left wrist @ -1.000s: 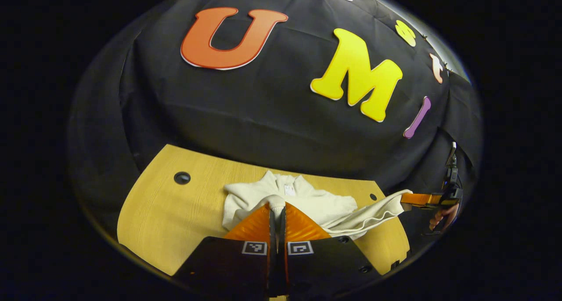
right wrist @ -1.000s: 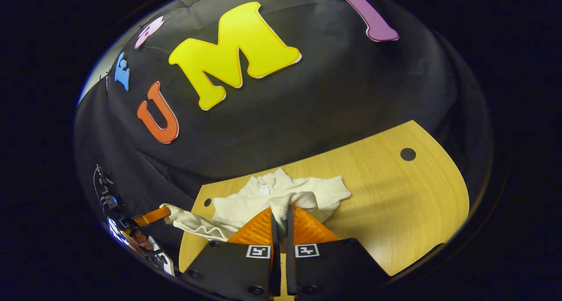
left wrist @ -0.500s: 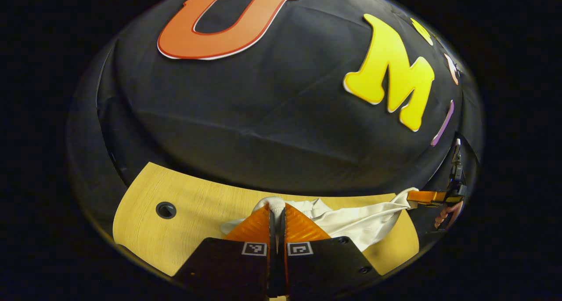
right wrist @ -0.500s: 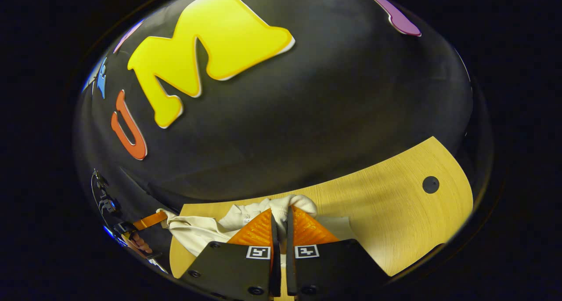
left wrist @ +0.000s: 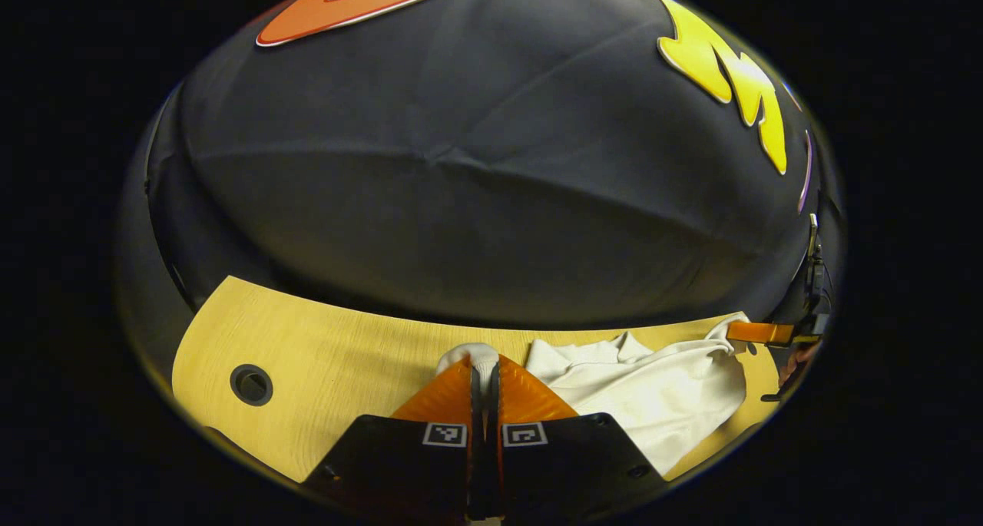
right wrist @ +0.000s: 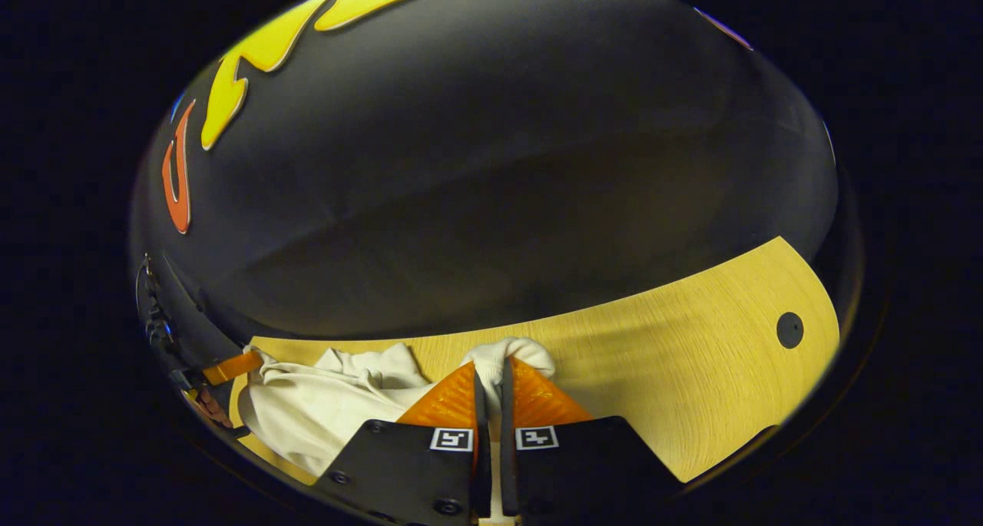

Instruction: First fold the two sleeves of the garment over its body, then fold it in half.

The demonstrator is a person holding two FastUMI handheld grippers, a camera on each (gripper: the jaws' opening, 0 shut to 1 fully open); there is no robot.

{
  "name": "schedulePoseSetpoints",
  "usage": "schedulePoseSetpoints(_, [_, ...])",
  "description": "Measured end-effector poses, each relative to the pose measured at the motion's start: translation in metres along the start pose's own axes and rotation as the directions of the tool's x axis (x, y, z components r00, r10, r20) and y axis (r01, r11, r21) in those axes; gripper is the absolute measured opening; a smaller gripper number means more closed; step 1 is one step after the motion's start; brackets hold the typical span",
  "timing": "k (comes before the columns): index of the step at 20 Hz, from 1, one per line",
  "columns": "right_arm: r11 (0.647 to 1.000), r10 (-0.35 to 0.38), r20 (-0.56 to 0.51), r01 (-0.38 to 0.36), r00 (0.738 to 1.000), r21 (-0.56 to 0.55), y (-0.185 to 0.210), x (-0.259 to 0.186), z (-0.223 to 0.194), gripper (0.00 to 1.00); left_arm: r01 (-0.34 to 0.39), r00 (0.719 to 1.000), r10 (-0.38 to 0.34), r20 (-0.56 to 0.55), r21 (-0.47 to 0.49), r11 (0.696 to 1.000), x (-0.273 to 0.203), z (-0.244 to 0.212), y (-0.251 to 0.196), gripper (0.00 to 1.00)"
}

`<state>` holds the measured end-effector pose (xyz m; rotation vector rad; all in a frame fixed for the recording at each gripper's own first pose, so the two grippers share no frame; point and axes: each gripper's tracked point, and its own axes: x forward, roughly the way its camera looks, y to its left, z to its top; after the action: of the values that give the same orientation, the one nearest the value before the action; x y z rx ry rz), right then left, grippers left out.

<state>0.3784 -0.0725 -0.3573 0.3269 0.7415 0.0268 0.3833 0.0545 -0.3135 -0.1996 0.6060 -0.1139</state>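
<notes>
A cream-white garment [left wrist: 653, 388] lies bunched on the wooden table [left wrist: 330, 357], stretched between the two grippers. My left gripper [left wrist: 484, 366] is shut on a bunched edge of it, which pokes out above the fingertips. My right gripper [right wrist: 493, 368] is shut on the opposite edge of the garment [right wrist: 322, 403] in the same way. In the left gripper view the right gripper [left wrist: 756, 332] shows far right, pinching the cloth, with a hand behind it. In the right gripper view the left gripper [right wrist: 230, 367] shows far left at the cloth's end.
The table has a rounded far edge against the black booth wall [left wrist: 476, 203]. A round cable hole [left wrist: 251, 384] sits at its left part, another cable hole [right wrist: 789, 329] at its right part. Bare wood [right wrist: 676, 372] lies beyond the garment.
Both grippers have carried their held edges forward toward the far side of the table. The collar and upper body of the garment have passed under the fingers, and the wall looms closer.
</notes>
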Motion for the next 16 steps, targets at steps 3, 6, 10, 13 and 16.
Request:
schedulePoseSetpoints(3, [0.999,-0.037,0.0,0.037,0.999,0.01,-0.002,0.004,-0.005,0.06,-0.001,1.0,0.001,-0.012,0.02,1.0,0.006,-0.006,0.0,0.04])
schedulePoseSetpoints(6, [0.999,-0.041,0.024,0.041,0.999,0.006,0.001,-0.004,0.003,0.12,0.0,0.999,0.001,-0.034,0.023,1.0,-0.005,-0.004,-0.004,0.16])
schedulePoseSetpoints(10, [0.998,-0.051,0.079,0.055,0.996,-0.043,0.001,-0.046,0.009,0.55,-0.099,0.995,0.099,0.024,0.021,0.995,-0.04,0.024,0.018,0.63])
schedulePoseSetpoints(13, [0.996,-0.059,0.129,0.067,0.99,-0.056,-0.003,-0.095,0.017,0.67,-0.176,0.979,0.176,0.105,-0.007,0.984,-0.081,0.053,0.037,0.95])
schedulePoseSetpoints(16, [0.996,-0.047,0.199,0.062,0.979,-0.07,0.005,-0.152,0.029,0.8,-0.2,0.966,0.199,0.168,-0.014,0.98,-0.14,0.08,0.038,0.96])
